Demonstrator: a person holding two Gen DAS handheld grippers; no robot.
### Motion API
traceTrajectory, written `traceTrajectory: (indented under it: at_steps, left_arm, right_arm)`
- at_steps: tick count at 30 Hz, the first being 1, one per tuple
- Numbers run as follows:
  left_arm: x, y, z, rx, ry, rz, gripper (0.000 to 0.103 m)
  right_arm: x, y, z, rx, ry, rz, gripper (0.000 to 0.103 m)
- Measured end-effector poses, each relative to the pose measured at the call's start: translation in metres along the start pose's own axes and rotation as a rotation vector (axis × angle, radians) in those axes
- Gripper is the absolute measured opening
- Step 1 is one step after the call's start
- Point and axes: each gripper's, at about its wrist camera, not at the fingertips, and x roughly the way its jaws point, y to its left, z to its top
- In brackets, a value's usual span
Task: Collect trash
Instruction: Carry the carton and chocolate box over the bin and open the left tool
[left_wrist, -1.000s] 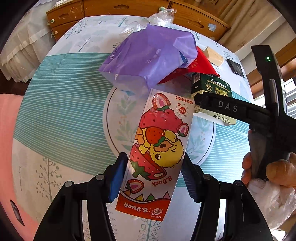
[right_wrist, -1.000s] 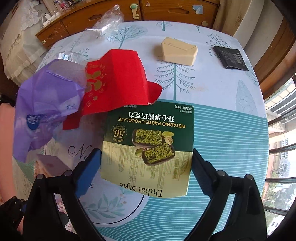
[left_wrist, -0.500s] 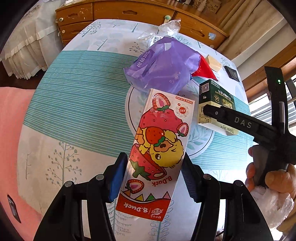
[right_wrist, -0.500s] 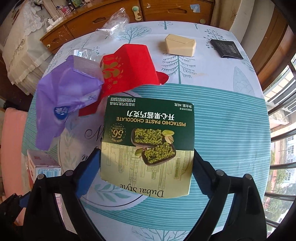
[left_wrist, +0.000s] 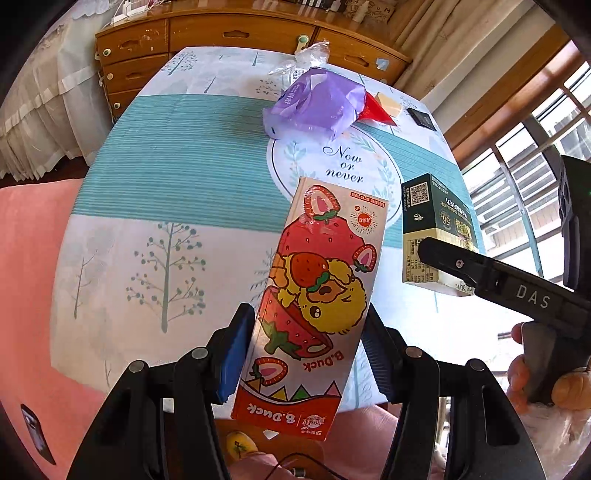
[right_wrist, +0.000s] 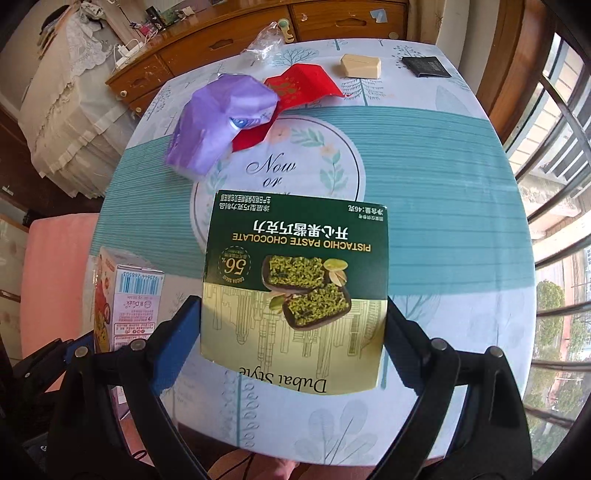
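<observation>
The B.Duck strawberry carton (left_wrist: 314, 299) is clamped by its long edges between the left gripper (left_wrist: 306, 347) fingers; the pistachio chocolate box (right_wrist: 295, 291) likewise in the right gripper (right_wrist: 291, 347). Both are judged light, crushable cardboard. Purple bag (right_wrist: 221, 122) and red wrapper (right_wrist: 303, 88) lie well beyond.

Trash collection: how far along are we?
Nothing is visibly binned yet. In hand: left gripper clamps the strawberry carton, right gripper clamps the pistachio chocolate box, both lifted off the table. Left: purple bag, red wrapper, clear plastic, beige packet, black sachet.
</observation>
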Motion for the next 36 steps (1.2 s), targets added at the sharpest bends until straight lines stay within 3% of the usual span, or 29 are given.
traceTrajectory:
  at_steps: [12,21,27,36]
  left_arm:
    - [-0.069,0.05,-0.131,0.101,-0.023,-0.058,0.058]
    - [-0.09,0.071,-0.207,0.058,0.026,-0.103,0.058]
    - [-0.072,0.081,-0.232,0.027,0.06,-0.094,0.058]
    - [0.009,0.106,-0.259,-0.034,0.159,-0.065,0.058]
  right_arm:
    - [-0.061,0.063,-0.148,0.056,-0.057,0.018,0.09]
    - [-0.079,0.096,-0.233,0.01,0.035,-0.007,0.09]
    - [-0.055,0.092,-0.269,-0.006,0.125,-0.038,0.09]
    - [0.02,0.07,-0.311,-0.007,0.245,-0.088,0.09]
